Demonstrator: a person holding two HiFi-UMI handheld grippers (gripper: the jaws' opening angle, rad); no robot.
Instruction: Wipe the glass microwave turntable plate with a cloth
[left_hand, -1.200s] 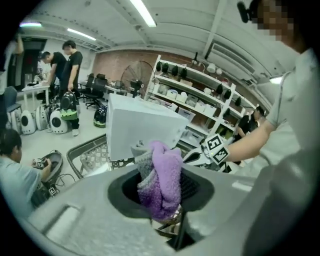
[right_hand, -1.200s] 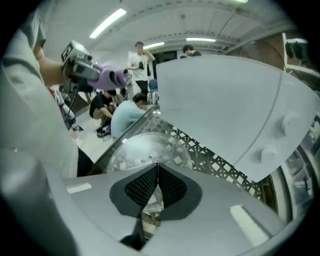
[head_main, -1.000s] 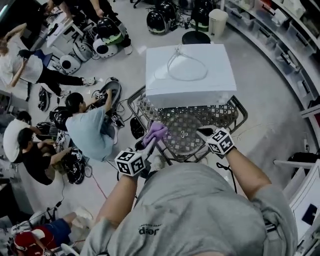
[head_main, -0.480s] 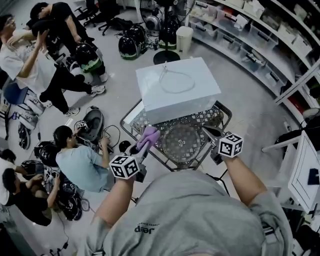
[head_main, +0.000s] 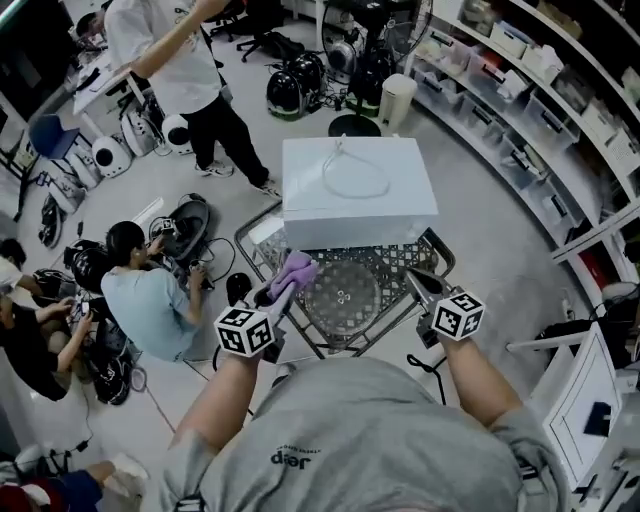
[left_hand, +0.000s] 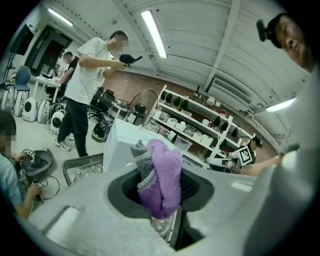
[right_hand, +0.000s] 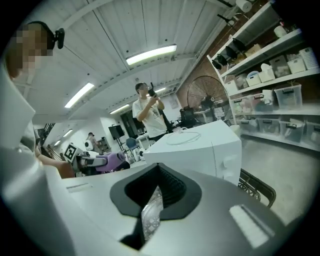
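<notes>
The round glass turntable plate (head_main: 342, 295) hangs level over the wire cart (head_main: 440, 252), in front of the white microwave (head_main: 360, 190). My right gripper (head_main: 415, 285) is shut on the plate's right rim; in the right gripper view the plate (right_hand: 150, 215) shows edge-on between the jaws. A bunched purple cloth (head_main: 294, 268) is clamped in my left gripper (head_main: 284, 287) and sits at the plate's left edge. The left gripper view shows the cloth (left_hand: 160, 177) filling the jaws, with the right gripper (left_hand: 235, 160) beyond it.
A white cable loop (head_main: 355, 172) lies on the microwave's top. A person (head_main: 150, 295) sits on the floor left of the cart among helmets and gear, and another person (head_main: 190, 70) stands farther back. Shelves with bins (head_main: 520, 110) curve along the right.
The head view has swung, bringing the standing person into view at the top left. Both grippers keep their holds, and the cloth stays at the plate's left edge.
</notes>
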